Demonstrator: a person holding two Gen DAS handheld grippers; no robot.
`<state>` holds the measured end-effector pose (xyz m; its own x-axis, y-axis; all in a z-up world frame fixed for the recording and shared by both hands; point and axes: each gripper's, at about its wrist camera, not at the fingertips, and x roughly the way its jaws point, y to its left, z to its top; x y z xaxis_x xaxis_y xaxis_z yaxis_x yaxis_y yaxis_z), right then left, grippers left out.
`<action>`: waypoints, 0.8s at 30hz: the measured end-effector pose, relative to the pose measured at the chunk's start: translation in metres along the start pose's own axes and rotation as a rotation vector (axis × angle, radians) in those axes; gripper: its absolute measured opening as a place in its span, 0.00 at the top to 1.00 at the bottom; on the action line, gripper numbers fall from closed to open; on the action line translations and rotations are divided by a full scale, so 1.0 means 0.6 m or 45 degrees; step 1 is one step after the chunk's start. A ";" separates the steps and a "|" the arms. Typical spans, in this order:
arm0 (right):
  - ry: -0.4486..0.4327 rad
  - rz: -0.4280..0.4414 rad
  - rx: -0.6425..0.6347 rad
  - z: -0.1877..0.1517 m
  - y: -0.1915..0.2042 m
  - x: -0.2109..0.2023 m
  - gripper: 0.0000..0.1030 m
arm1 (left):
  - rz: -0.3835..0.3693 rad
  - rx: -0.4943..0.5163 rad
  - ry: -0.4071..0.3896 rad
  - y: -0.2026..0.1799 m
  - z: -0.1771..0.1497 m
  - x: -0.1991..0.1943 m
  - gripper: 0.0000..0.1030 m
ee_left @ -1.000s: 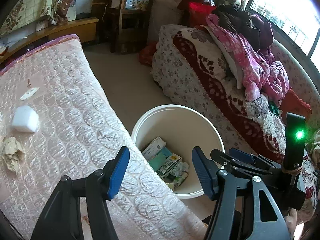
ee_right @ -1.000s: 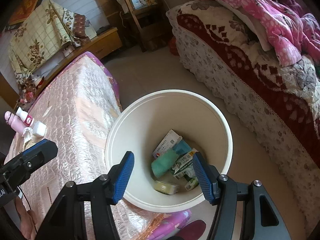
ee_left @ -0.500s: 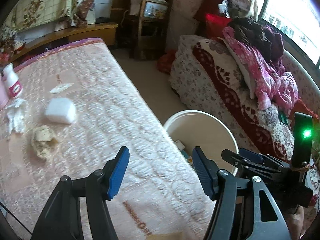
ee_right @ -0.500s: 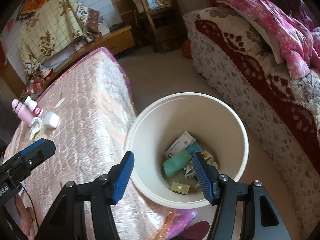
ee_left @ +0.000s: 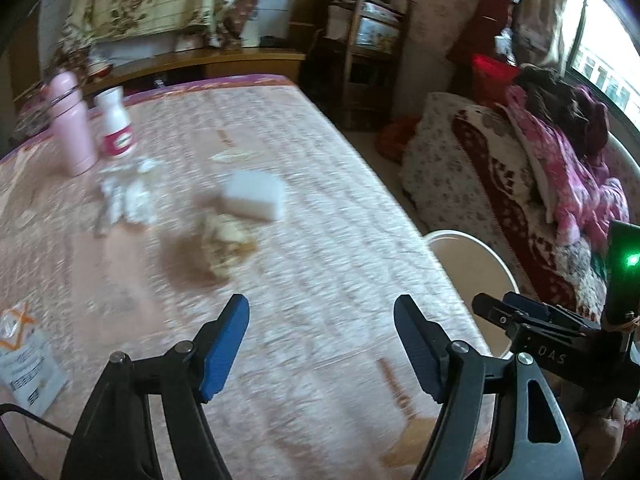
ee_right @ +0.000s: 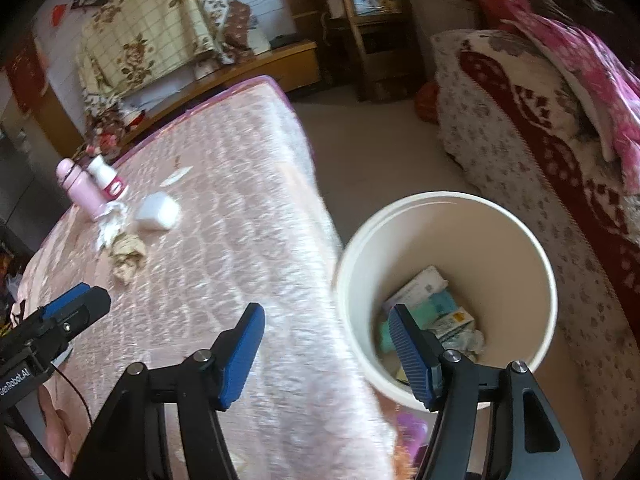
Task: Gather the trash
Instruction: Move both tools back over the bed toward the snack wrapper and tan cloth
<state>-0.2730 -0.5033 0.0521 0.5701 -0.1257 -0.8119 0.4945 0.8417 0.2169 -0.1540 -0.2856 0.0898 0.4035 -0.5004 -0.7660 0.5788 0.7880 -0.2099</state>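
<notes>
At the bottom of the left wrist view, the left gripper [ee_left: 321,350] hangs over the pink quilted bedcover [ee_left: 328,240], its blue-padded jaws apart and opening with nothing between them. At the lower left edge of that frame lies a flat white printed paper packet [ee_left: 28,364]. Just above frame centre sits a crumpled beige paper wad [ee_left: 228,246], with a white rounded foam block [ee_left: 254,196] just beyond it and shredded white tissue [ee_left: 128,200] to the left. Farther back, at upper left, stand a pink bottle [ee_left: 74,124] and a white bottle with a pink label [ee_left: 116,124].

In the right wrist view the right gripper [ee_right: 326,354] fills the bottom, jaws likewise apart, opening and empty. Its right finger overlaps the round cream plastic bin [ee_right: 516,248] at lower right, standing on the floor against the bed's edge and holding boxes and wrappers. A floral-covered sofa [ee_right: 520,128] runs along the upper right.
</notes>
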 end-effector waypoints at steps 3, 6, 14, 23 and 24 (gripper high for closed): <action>0.009 0.027 -0.043 -0.002 0.030 0.005 0.32 | 0.031 -0.047 0.007 0.033 -0.011 -0.013 0.27; 0.027 0.057 -0.098 -0.006 0.064 0.011 0.32 | 0.068 -0.102 0.014 0.069 -0.021 -0.031 0.27; 0.066 0.124 -0.236 -0.019 0.149 0.027 0.32 | 0.150 -0.213 -0.007 0.152 -0.041 -0.083 0.27; 0.094 0.214 -0.350 -0.017 0.230 0.053 0.31 | 0.284 -0.322 -0.041 0.259 -0.073 -0.151 0.27; 0.096 0.227 -0.356 -0.015 0.238 0.055 0.31 | 0.302 -0.343 -0.048 0.276 -0.079 -0.160 0.27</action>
<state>-0.1891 -0.3824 0.0513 0.5763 0.0664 -0.8146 0.1867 0.9597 0.2103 -0.1305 -0.0902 0.0998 0.5329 -0.3009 -0.7909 0.2601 0.9476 -0.1853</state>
